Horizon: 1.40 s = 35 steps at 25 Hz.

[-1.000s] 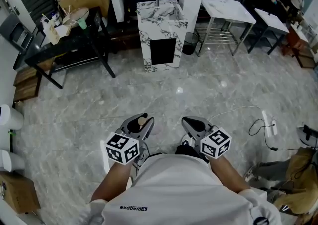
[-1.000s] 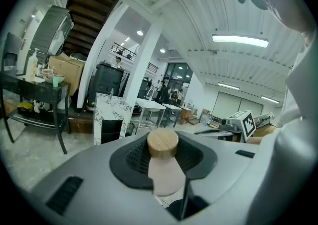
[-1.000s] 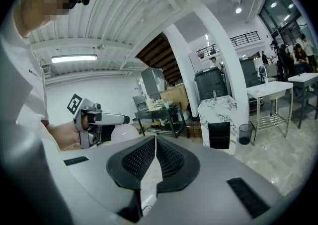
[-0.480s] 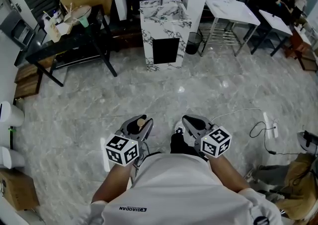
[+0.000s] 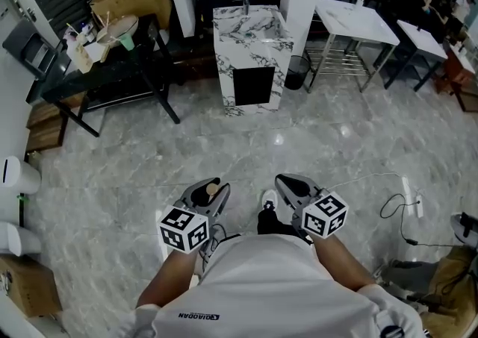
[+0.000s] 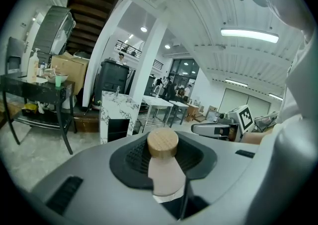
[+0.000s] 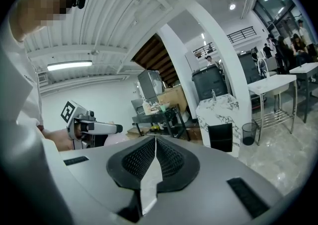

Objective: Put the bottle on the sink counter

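Note:
A pale pink bottle with a round wooden cap stands upright between the jaws of my left gripper, which is shut on it. My right gripper is held level beside it, its pads closed together with nothing between them. The marble sink counter, a pedestal with a tap at its back, stands well ahead across the floor. It also shows in the left gripper view as the sink counter and in the right gripper view as the sink counter. Both grippers point towards it from a distance.
A black table loaded with bottles and bowls stands to the left of the sink. White tables stand to its right, and a black waste bin sits beside it. A power strip and cable lie on the floor at right.
Both grippers and the person have moved forward; the sink counter sits slightly nearer and lower in the head view. The bottle stays gripped. A shoe now shows between the grippers.

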Motion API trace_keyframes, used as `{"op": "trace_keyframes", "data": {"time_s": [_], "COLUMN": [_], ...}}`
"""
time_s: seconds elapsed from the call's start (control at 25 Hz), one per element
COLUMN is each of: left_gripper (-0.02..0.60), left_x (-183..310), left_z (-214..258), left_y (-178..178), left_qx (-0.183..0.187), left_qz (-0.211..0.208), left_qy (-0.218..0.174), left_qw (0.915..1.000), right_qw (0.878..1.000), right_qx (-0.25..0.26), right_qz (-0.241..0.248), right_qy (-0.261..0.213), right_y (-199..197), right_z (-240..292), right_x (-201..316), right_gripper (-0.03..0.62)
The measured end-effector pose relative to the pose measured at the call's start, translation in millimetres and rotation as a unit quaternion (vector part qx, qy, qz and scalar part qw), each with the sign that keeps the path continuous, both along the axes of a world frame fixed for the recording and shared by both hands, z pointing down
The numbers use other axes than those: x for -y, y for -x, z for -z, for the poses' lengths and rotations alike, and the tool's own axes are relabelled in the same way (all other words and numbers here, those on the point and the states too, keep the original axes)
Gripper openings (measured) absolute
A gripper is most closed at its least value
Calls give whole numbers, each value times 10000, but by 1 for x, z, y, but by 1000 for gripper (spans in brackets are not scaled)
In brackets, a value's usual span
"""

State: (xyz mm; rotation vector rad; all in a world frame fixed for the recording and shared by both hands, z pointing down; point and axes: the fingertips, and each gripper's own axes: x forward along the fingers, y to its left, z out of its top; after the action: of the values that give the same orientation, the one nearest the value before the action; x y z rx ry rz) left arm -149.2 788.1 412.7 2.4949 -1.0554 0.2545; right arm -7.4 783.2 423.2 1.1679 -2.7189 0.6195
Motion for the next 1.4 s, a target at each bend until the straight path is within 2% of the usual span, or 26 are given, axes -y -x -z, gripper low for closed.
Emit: {"op": "trace_keyframes", "data": {"time_s": [0.4,0.92,1.16,1.4], "left_gripper": [127,127,127,127], "left_x": [91,205,239,268], "left_z": [8,26,21,22], "left_y": [-34,-79,-99,-125], "left_qx": [109,228,332,350], "left_qz": [22,373,416,350], "left_qy": [-67,-188,-94,-84], "left_qw": [9999,9989,9985,9987], "right_qw": [9998,9992,9981,9985], "right_qx": [168,277,266,333], "right_qz": [-130,274,540,439], "right_qy": [33,-95,-137,8], "right_y": [-37,-75,-82,-108], "right_z": [0,19,20,10], "right_x": [97,220,250,275], "right_gripper": [41,41,41,41]}}
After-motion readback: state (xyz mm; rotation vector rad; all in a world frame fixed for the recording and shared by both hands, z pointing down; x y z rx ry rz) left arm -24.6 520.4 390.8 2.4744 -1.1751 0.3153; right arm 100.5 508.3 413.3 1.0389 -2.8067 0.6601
